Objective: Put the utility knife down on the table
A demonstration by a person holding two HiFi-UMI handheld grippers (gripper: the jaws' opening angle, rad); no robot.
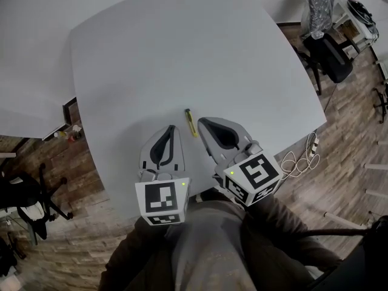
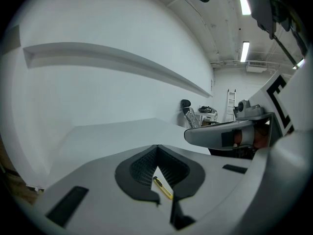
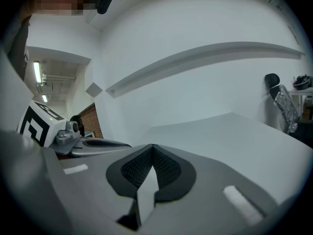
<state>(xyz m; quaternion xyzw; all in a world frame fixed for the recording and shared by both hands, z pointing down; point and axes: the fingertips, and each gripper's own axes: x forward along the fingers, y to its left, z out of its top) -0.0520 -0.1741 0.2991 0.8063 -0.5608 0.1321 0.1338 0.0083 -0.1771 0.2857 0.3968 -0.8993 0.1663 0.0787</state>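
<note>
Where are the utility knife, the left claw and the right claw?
utility knife (image 1: pixel 191 123), head view, middle of its yellow body
left claw (image 2: pixel 156 148), left gripper view, where its tips meet
right claw (image 3: pixel 152 147), right gripper view, where its tips meet

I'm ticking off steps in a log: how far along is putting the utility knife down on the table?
Done, by the look of it: the utility knife lies flat on the table, between the two grippers. In hand: nothing. The left gripper and the right gripper both have their jaws together with nothing between them. Left: probably only drawing the grippers away.
</note>
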